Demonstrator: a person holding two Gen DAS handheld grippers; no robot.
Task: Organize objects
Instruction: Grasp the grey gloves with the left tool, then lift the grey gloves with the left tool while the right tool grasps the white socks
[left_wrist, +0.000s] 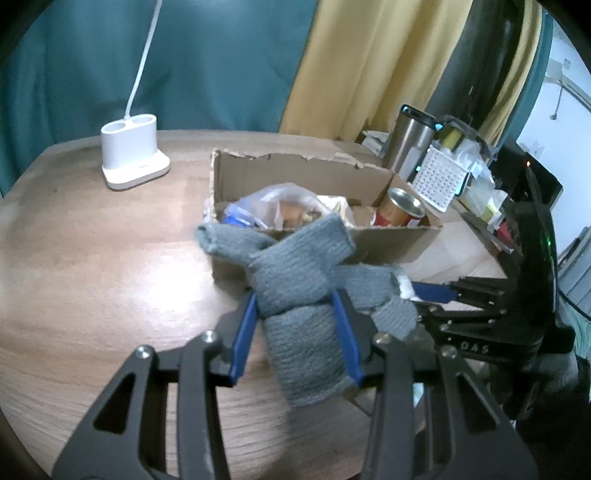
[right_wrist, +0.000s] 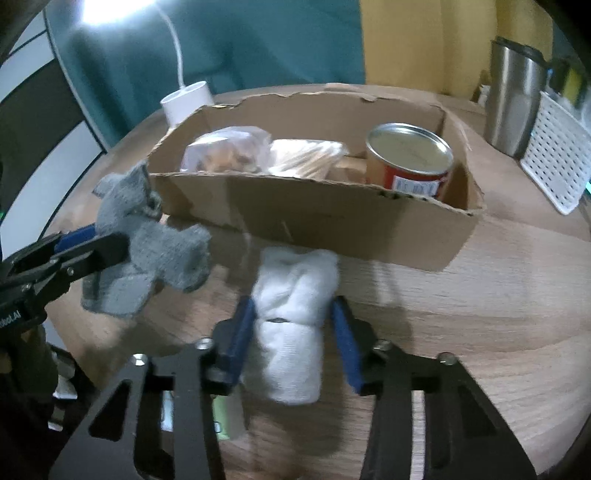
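My left gripper (left_wrist: 295, 299) is shut on a grey knitted glove (left_wrist: 295, 280), held above the wooden table in front of an open cardboard box (left_wrist: 388, 240). In the right wrist view the same grey glove (right_wrist: 147, 251) hangs in the left gripper (right_wrist: 107, 240) at the left. My right gripper (right_wrist: 293, 314) holds a white rolled glove (right_wrist: 295, 302) between its blue pads (right_wrist: 343, 332), just before the box (right_wrist: 332, 229). The box holds a red tin can (right_wrist: 410, 162), a clear bag of snacks (right_wrist: 225, 149) and a packet (right_wrist: 306, 157).
A white lamp base (left_wrist: 131, 155) stands at the back left of the table (left_wrist: 92, 277). A steel tumbler (right_wrist: 513, 99) and a white perforated basket (right_wrist: 557, 155) stand right of the box. Teal and yellow curtains hang behind.
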